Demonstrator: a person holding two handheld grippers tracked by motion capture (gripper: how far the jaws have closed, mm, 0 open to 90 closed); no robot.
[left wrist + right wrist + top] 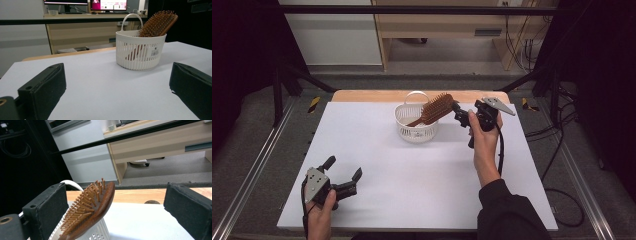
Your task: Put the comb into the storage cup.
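At the far middle of the white surface (377, 170), the wooden bristle hairbrush (437, 108) leans handle-down in the white slotted plastic basket (416, 131). It is light and rigid; grip its smooth wooden edge. Your right gripper (457, 111) stands released beside it; your left gripper (344, 170) rests released.

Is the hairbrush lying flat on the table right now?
No, the hairbrush stands tilted in the white basket, handle down, its bristled head leaning out over the rim.

White-topped table (422, 185) with wooden far edge, white slatted basket (415, 127) standing near its far middle
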